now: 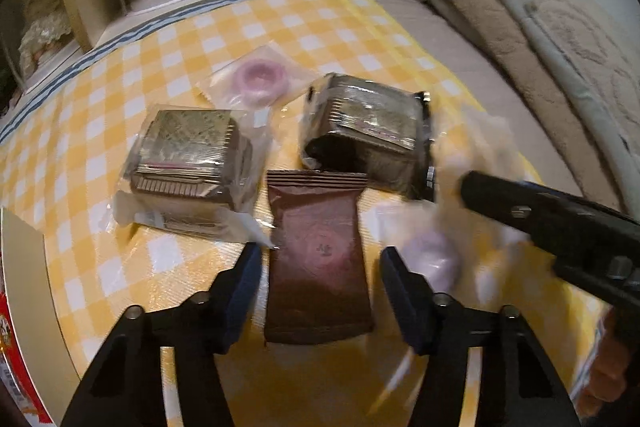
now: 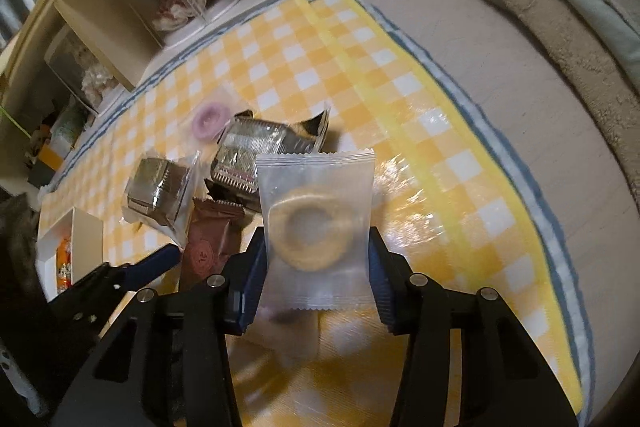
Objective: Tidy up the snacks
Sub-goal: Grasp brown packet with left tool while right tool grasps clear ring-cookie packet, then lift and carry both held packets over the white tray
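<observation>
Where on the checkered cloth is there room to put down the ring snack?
The yellow checkered cloth lies bare right of the yellow ring snack packet, out to the blue-striped edge. More bare cloth lies beyond the pink ring packet, toward the shelf. The middle, around the brown packet, is crowded.

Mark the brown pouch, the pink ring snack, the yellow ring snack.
brown pouch [image 1: 318,267], left wrist view, middle of its face.
pink ring snack [image 1: 259,74], left wrist view, on the ring.
yellow ring snack [image 2: 276,227], right wrist view, ring's left side.
</observation>
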A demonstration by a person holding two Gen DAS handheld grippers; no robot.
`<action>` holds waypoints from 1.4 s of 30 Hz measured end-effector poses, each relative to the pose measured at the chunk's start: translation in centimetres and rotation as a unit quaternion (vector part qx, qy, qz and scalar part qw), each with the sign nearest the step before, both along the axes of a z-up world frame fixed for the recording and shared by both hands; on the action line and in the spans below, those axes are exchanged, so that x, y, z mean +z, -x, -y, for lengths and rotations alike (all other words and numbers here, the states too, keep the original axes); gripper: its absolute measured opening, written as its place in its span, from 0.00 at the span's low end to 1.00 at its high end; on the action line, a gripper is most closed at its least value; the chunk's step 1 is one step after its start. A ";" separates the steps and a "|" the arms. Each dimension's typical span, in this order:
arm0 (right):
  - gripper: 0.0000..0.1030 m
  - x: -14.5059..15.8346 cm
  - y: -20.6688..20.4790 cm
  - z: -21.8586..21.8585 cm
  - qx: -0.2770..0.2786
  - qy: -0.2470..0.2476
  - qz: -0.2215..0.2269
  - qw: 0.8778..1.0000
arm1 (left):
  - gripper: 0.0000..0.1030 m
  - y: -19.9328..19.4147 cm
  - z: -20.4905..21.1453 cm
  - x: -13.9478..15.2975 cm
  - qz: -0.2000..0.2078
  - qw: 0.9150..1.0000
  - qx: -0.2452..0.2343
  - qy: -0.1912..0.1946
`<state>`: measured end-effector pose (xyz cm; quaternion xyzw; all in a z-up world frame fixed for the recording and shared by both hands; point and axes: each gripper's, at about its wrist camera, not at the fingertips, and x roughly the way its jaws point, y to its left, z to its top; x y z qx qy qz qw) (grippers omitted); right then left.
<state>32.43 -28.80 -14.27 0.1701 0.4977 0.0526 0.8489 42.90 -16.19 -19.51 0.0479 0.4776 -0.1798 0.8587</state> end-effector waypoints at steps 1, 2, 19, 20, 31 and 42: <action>0.46 0.1 0.1 0.1 0.000 -0.001 0.002 1.000 | 0.52 0.0 0.1 0.0 0.003 1.000 0.003 -0.003; 0.46 0.2 0.1 0.2 -0.001 -0.002 0.003 1.000 | 0.49 0.0 0.3 -0.1 0.005 1.000 0.005 -0.009; 0.46 2.5 2.1 0.4 0.005 0.011 0.033 0.999 | 0.38 3.9 -1.5 4.8 0.025 0.998 -0.001 0.053; 0.46 2.8 2.3 0.4 0.005 0.012 0.038 0.999 | 0.38 4.3 -2.0 5.5 0.031 0.998 0.002 0.058; 0.46 7.2 4.9 -1.0 0.031 0.012 0.098 0.995 | 0.38 9.6 -8.1 11.5 0.093 0.991 0.044 0.090; 0.46 10.6 8.0 -5.2 0.083 0.001 0.144 0.986 | 0.38 17.2 -14.7 16.6 0.135 0.985 0.081 0.075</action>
